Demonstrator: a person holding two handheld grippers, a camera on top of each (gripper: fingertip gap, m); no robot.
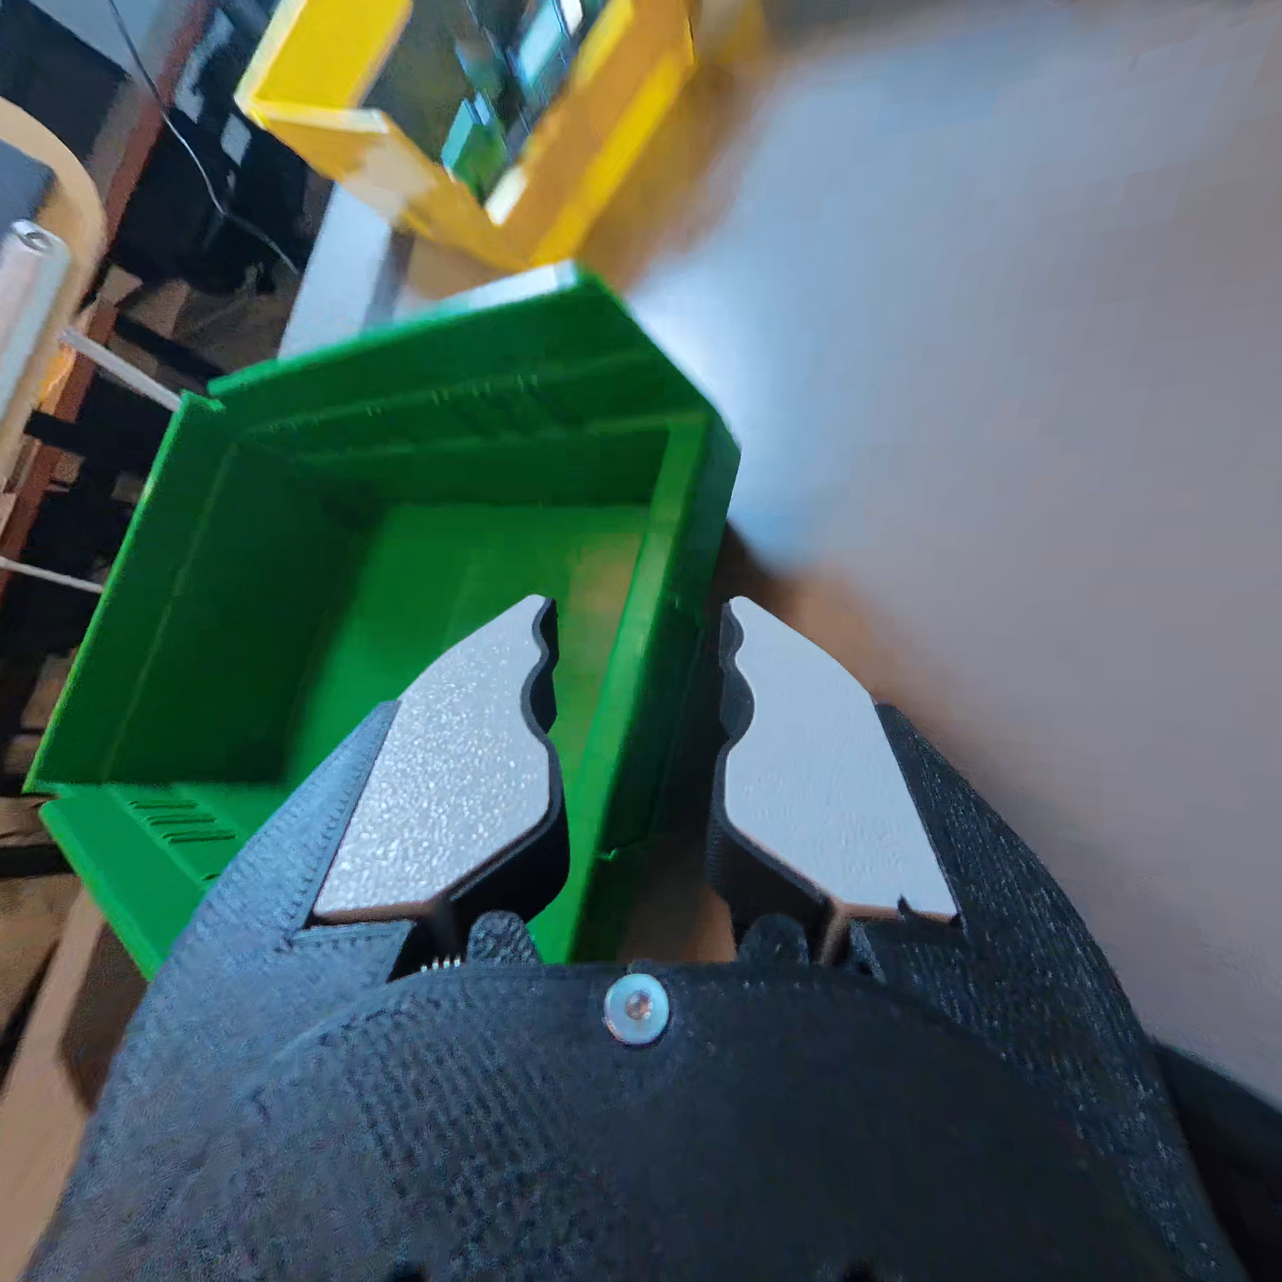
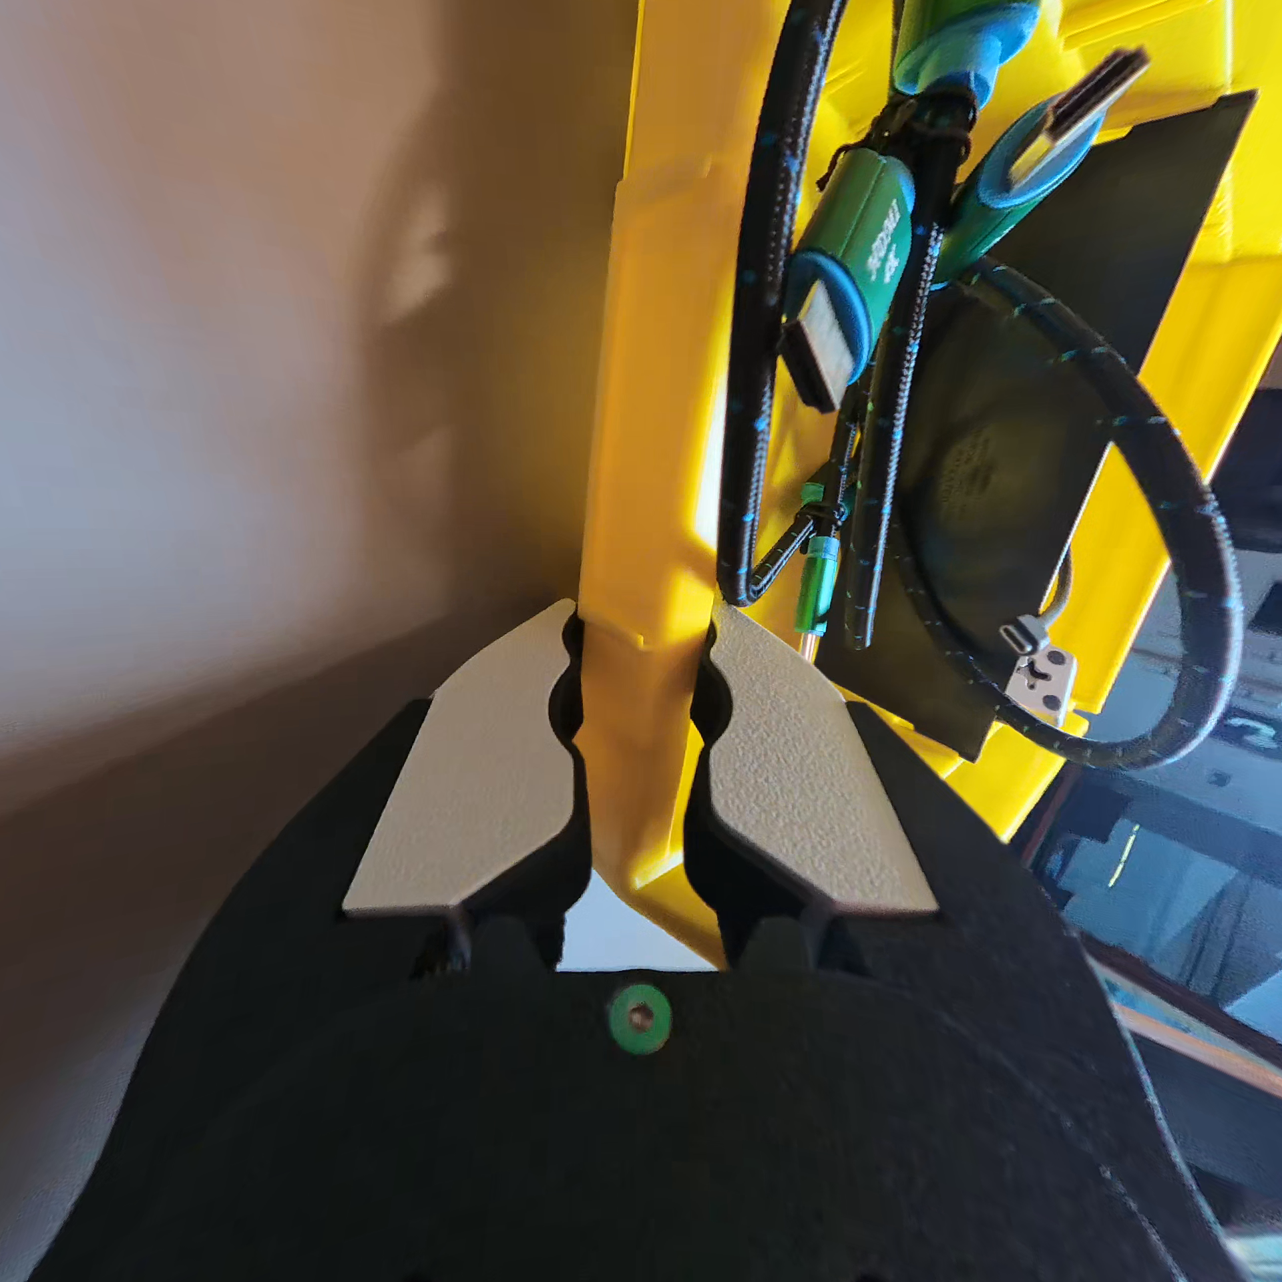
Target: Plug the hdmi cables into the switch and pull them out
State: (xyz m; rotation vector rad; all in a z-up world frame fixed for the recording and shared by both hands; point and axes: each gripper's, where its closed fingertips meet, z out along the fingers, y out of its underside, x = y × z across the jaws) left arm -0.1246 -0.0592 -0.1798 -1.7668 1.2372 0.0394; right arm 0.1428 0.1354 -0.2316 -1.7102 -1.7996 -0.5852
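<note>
My right gripper (image 2: pixel 642 624) is shut on the side wall of a yellow bin (image 2: pixel 659 347). Inside the bin lie braided black HDMI cables (image 2: pixel 1179 485) with green and blue plugs (image 2: pixel 846 277), one more plug (image 2: pixel 1040 159) at the far end, and a flat black switch (image 2: pixel 1006 451) under them. My left gripper (image 1: pixel 638 617) is closed around the right wall of an empty green bin (image 1: pixel 277 624), one finger inside and one outside. The yellow bin (image 1: pixel 610 187) shows blurred beyond it.
Both bins are over a pale beige table (image 1: pixel 971 347). A small silver USB-C plug (image 2: pixel 1020 635) lies at the near end of the yellow bin. Dark shelving and clutter (image 1: pixel 173 208) sit past the table's left edge. About 35 cm separates my left fingertips from my right.
</note>
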